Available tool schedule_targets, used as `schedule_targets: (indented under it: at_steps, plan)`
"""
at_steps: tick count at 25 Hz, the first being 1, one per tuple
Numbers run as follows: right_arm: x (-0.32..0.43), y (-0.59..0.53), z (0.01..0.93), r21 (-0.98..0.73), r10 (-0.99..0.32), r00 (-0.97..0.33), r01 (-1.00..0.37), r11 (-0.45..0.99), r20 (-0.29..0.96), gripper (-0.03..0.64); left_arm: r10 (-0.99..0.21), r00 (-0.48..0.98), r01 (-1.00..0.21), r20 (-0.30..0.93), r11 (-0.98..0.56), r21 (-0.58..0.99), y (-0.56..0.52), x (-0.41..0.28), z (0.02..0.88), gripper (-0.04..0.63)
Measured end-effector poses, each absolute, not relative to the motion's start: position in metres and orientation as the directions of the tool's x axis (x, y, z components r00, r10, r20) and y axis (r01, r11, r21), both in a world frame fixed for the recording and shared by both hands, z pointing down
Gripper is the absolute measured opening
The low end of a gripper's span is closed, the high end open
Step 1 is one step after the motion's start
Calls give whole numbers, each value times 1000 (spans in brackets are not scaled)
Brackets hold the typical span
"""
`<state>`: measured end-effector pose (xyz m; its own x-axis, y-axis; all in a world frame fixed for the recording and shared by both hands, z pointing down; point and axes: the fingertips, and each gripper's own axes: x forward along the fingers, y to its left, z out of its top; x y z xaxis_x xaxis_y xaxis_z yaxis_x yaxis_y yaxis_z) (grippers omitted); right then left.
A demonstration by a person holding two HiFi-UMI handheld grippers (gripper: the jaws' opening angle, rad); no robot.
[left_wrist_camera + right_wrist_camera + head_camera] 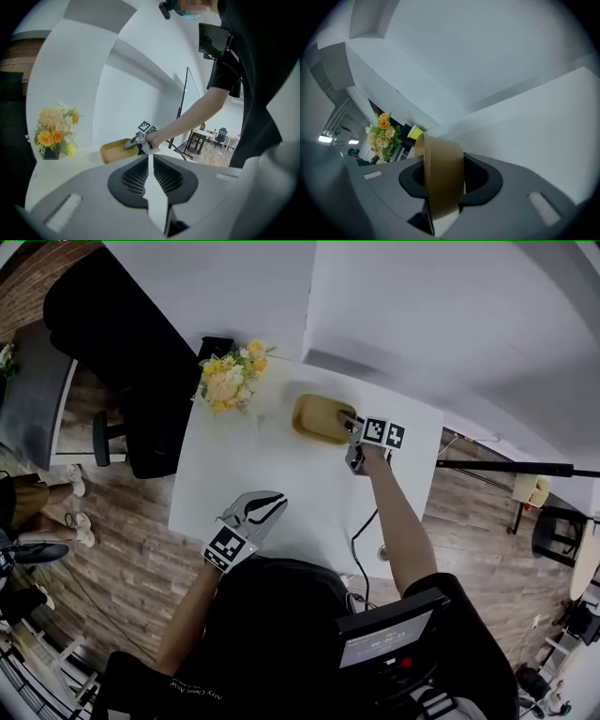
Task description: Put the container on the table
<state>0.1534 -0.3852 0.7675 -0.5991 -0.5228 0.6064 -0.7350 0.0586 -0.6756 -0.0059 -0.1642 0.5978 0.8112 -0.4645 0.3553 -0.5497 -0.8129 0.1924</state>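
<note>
The right claw (353, 429) is pinching the wall of the tan container (317, 416), tilted low over the far part of the desk (281, 479) and seemingly not yet set down or released, while the left claw (266, 504), pressed together and empty, is hovering nearer.

Matt tan container (322, 418) (perhaps paper pulp); smooth white table (281, 479); wood-plank floor (122, 559)
</note>
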Motion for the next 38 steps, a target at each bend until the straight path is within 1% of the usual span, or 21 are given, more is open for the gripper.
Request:
schedule_targets:
  at_steps: [8, 14, 19, 23, 28, 36, 38]
  plan:
    - [155, -394, 775, -625, -525, -563, -777, 73, 638, 152, -462, 813, -549, 355, -811, 200, -166, -8, 601, 32]
    - [156, -400, 779, -549, -530, -516, -829, 108, 674, 177, -480, 798, -572, 365, -793, 208, -169, -16, 606, 32]
    - [158, -401, 781, -534, -535, -497, -840, 98, 684, 184, -477, 801, -570, 361, -792, 219, -172, -19, 603, 32]
    - [162, -400, 785, -451, -536, -442, -884, 122, 720, 205, -479, 802, -570, 357, -793, 217, -177, -19, 601, 32]
    - [160, -397, 788, -352, -518, -399, -916, 192, 757, 199, -472, 802, -567, 365, -795, 217, -178, -19, 604, 32]
    - [163, -395, 790, -259, -501, -340, -939, 226, 796, 206, -472, 800, -569, 370, -793, 218, -177, -19, 607, 32]
    - [163, -394, 791, -231, -499, -324, -943, 241, 804, 194, -471, 799, -570, 373, -792, 219, -177, -20, 608, 32]
